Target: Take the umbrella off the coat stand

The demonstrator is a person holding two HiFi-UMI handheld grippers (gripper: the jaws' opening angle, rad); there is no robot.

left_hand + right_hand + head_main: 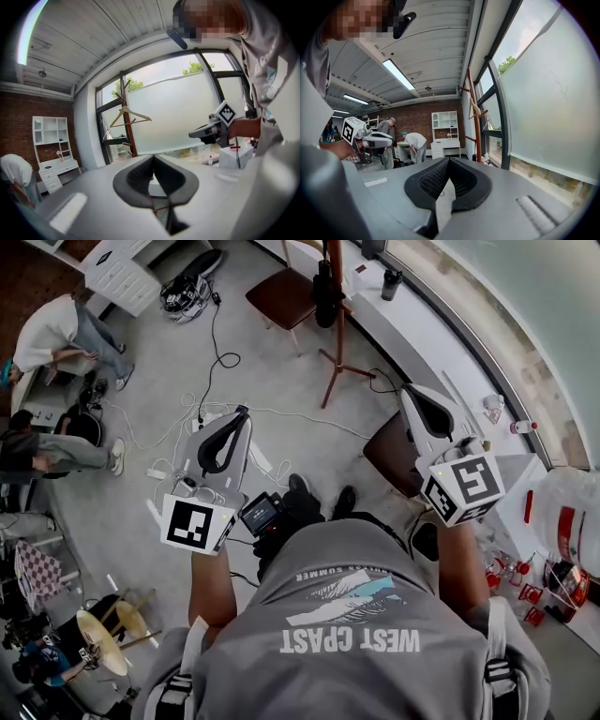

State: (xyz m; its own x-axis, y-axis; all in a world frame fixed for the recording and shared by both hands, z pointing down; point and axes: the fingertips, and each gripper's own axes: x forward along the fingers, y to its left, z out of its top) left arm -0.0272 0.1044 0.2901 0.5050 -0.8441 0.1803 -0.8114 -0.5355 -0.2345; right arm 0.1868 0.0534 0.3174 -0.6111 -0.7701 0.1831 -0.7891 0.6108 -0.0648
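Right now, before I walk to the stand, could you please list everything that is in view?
coat stand: one, red-brown wood, ahead, top centre of the head view
umbrella: one, black, hanging on the coat stand
hanger: one, pale wood, on an upper peg of the stand
chair: one, brown, just left of the stand
bottle: one, dark, on the white ledge right of the stand
cabinet: one, white, top left
cables: several, black and white, lying in front of the stand
other people: at least two, left side
left gripper: one, grey with black pads, shut, empty
right gripper: one, same colours, shut, empty
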